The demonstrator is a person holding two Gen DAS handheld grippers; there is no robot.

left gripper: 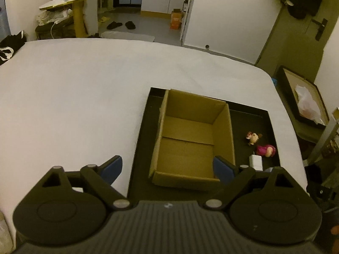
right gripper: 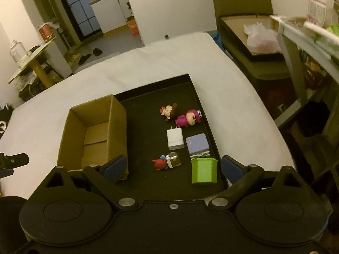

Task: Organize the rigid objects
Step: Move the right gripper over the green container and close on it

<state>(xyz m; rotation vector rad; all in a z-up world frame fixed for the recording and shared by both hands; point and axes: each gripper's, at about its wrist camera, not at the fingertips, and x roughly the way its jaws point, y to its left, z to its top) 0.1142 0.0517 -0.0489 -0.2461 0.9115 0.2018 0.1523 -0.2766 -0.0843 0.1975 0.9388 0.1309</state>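
Observation:
An open, empty cardboard box [left gripper: 190, 139] [right gripper: 93, 135] stands on the left part of a black tray [left gripper: 250, 116] [right gripper: 148, 131]. To its right on the tray lie a brown-haired figurine [right gripper: 168, 111] [left gripper: 253, 138], a pink figurine [right gripper: 189, 118] [left gripper: 266, 150], a white charger [right gripper: 175, 141] [left gripper: 256, 161], a purple cube [right gripper: 197, 145], a small red and blue figurine [right gripper: 167, 162] and a green block [right gripper: 204, 170]. My left gripper [left gripper: 168, 167] is open and empty above the box's near edge. My right gripper [right gripper: 174, 167] is open and empty above the tray's near part.
The tray rests on a white-covered table [left gripper: 74, 95] [right gripper: 233, 89]. Past its right edge stand a dark box with a plastic bag [right gripper: 258, 36] and a shelf rack [right gripper: 307, 42]. A small yellow table [left gripper: 78, 2] stands at the far left.

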